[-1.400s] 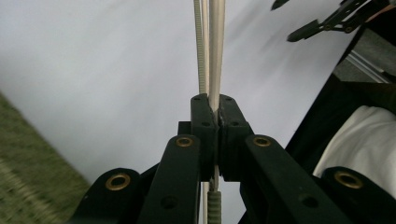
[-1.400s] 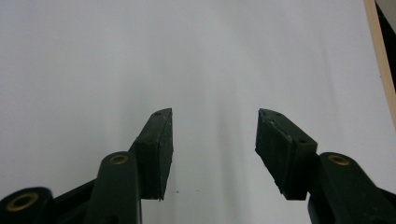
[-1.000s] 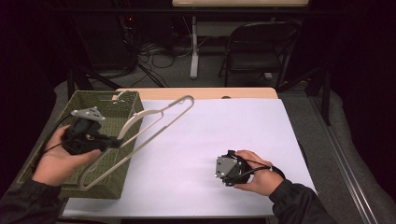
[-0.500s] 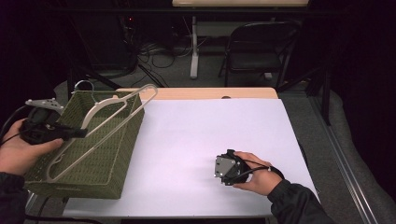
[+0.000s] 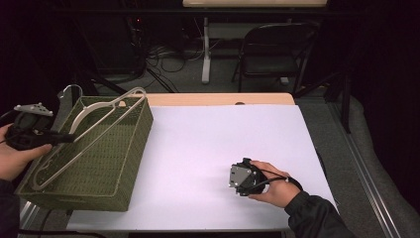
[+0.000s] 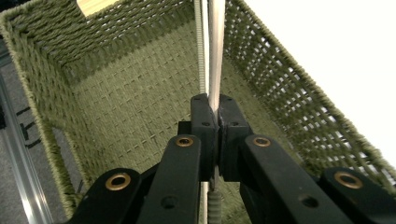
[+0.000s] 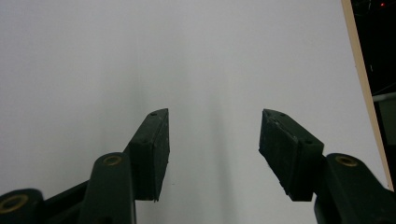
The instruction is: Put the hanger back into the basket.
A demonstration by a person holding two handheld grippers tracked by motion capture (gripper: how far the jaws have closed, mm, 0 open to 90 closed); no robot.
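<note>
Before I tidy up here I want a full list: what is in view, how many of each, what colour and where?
hanger: 1, cream, slanting over the basket, clamped in the left gripper
basket: 1, green woven, table's left edge
table: 1, white top
chair: 1, black folding, behind the table
cables: several, dark, floor behind
left gripper: 1, black, shut on the hanger
right gripper: 1, black, open above the table

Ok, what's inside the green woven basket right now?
Only the cream plastic hanger, slanting above the green woven basket, hook past the far rim, clamped in the left tongs. The woven floor looks bare; the strip below the tongs is hidden.
</note>
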